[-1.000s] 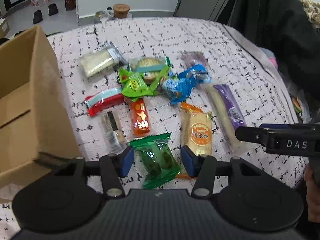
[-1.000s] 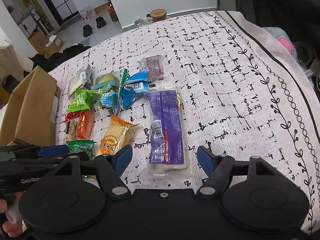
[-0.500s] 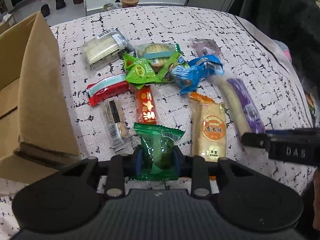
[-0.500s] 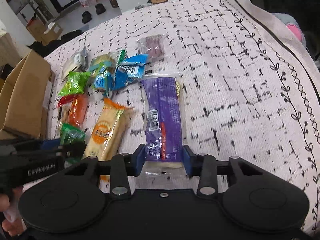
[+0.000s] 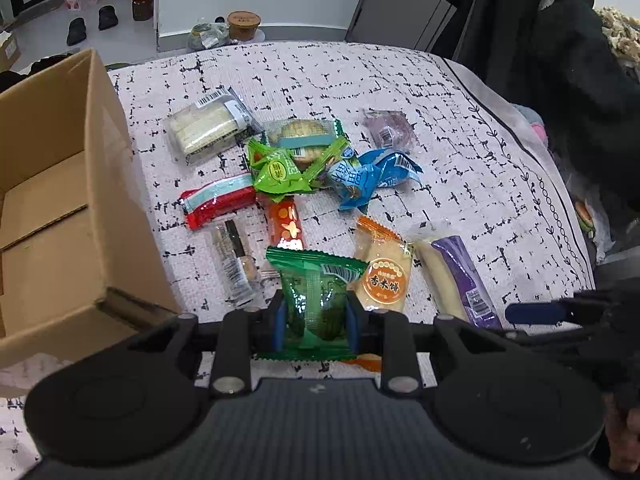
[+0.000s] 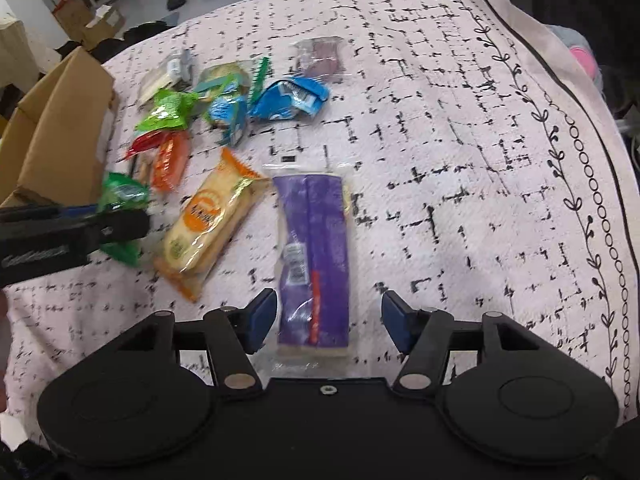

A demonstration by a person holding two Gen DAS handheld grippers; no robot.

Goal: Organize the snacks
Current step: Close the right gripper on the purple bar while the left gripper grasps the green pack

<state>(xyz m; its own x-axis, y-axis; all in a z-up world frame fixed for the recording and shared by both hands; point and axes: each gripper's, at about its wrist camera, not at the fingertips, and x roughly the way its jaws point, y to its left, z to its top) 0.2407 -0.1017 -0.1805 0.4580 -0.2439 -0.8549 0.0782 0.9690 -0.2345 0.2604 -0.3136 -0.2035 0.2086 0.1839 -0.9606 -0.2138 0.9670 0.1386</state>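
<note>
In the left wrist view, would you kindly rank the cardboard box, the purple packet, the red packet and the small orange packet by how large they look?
1. Cardboard box, by far the largest.
2. Purple packet, though it lies nearer the camera.
3. Red packet.
4. Small orange packet, partly hidden, so its rank against the red one is unsure.

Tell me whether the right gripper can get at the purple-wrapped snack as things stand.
Probably yes. The right gripper, whose jaws have just been opening, already straddles the purple-wrapped snack without pressing it; nothing lies on top, and the neighbouring orange-labelled cracker pack sits clear beside it.
</note>
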